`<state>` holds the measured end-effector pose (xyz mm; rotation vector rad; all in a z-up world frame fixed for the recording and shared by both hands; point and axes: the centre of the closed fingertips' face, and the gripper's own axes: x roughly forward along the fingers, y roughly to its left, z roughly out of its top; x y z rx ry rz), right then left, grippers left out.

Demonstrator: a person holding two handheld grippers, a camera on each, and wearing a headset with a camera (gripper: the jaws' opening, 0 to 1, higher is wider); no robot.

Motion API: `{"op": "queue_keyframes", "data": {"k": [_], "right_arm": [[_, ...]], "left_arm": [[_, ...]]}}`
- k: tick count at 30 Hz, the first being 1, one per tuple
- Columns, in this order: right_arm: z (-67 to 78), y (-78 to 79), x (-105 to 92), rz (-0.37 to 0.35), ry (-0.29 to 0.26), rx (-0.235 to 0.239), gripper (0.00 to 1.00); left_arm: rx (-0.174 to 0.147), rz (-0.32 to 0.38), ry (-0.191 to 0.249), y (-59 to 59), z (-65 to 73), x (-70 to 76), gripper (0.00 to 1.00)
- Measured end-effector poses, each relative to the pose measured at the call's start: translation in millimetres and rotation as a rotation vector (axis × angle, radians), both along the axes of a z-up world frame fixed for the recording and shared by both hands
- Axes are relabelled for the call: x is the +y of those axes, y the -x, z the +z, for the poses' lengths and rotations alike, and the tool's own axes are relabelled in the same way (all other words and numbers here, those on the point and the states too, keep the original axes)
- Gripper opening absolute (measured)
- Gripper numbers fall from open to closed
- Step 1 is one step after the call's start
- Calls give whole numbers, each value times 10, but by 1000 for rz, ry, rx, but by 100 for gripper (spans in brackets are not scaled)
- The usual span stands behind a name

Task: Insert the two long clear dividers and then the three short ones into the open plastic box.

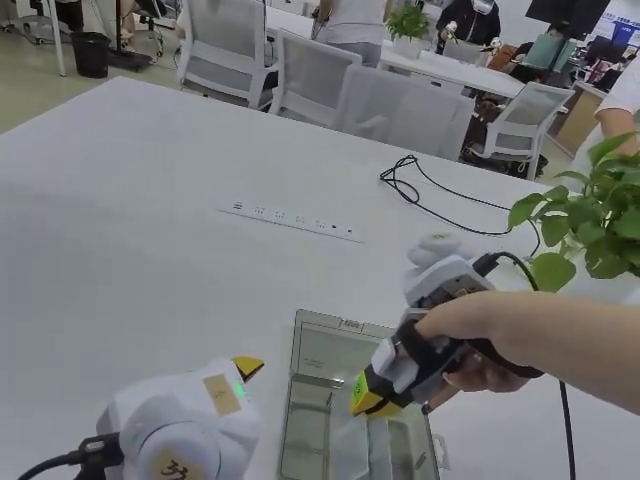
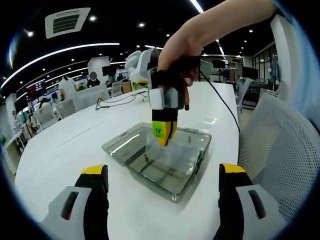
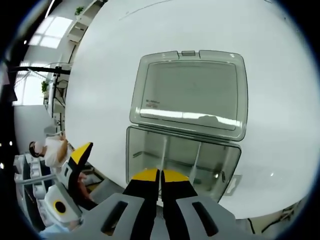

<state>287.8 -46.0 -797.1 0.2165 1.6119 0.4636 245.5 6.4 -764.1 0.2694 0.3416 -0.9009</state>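
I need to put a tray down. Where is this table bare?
Free: the wide tabletop left of the power strip and the open box, and the band between those two. Crowded: over the box, where the right gripper holds a clear divider; the near corner by the left gripper; the cable and plant on the right.

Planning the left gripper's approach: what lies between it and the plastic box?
Bare white tabletop between left gripper and plastic box, seen in the left gripper view.

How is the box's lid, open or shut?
Open. The lid lies folded back flat on the table, and the box shows its inside.
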Motion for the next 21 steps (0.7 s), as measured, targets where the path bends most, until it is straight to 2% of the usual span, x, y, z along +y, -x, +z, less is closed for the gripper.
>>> {"op": "queue_keyframes", "data": {"k": [2,14,21], "right_arm": [[11,-4,14,7,6,0,3],[-6,8,78,158,111,-36,3],[-19,4,103,192,134,-46,3]], "left_arm": [[1,-1,-1,-1,0,0,93],[2,-3,6,-15,11,-4,93],[7,-10,3,-5,2,-14,92]]}}
